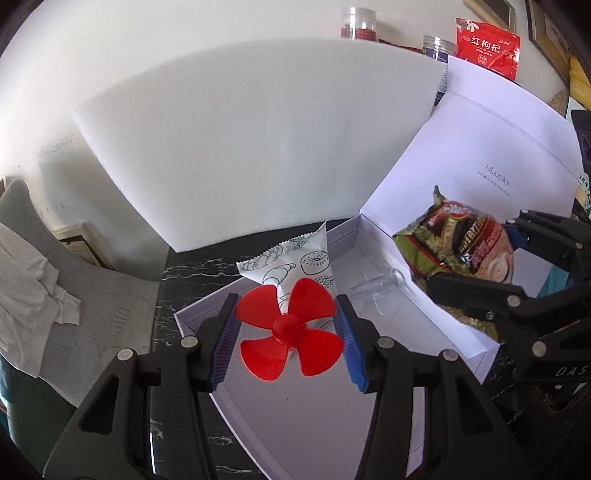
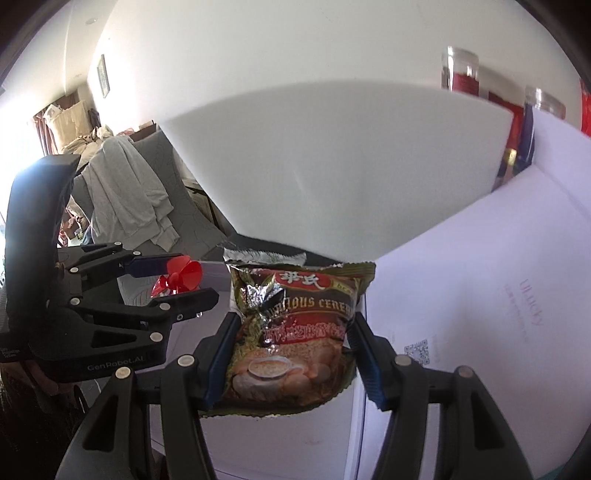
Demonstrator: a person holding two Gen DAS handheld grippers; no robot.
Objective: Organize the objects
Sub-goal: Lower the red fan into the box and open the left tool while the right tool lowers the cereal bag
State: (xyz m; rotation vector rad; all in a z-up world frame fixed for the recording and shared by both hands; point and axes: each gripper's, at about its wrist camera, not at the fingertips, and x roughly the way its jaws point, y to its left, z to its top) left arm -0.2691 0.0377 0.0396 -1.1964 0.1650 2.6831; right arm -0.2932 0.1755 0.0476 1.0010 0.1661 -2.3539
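Observation:
My left gripper (image 1: 286, 338) is shut on a red four-blade plastic propeller (image 1: 290, 328) and holds it over the open white box (image 1: 192, 314). My right gripper (image 2: 290, 354) is shut on a cereal packet (image 2: 295, 332) with a brown, red and green print, held above the same box. The right gripper with its packet (image 1: 458, 243) shows at the right of the left wrist view. The left gripper with the propeller (image 2: 181, 278) shows at the left of the right wrist view. A white snack pouch (image 1: 291, 266) with bread drawings and a clear plastic cup (image 1: 376, 291) lie in the box.
The box lid (image 1: 491, 147) stands open at the right. A white foam board (image 1: 258, 140) stands behind the box. Jars (image 1: 358, 24) and a red packet (image 1: 487, 46) sit behind it. The box rests on a black marbled tabletop (image 1: 192, 266). A grey cushion (image 1: 96, 317) with cloth lies at the left.

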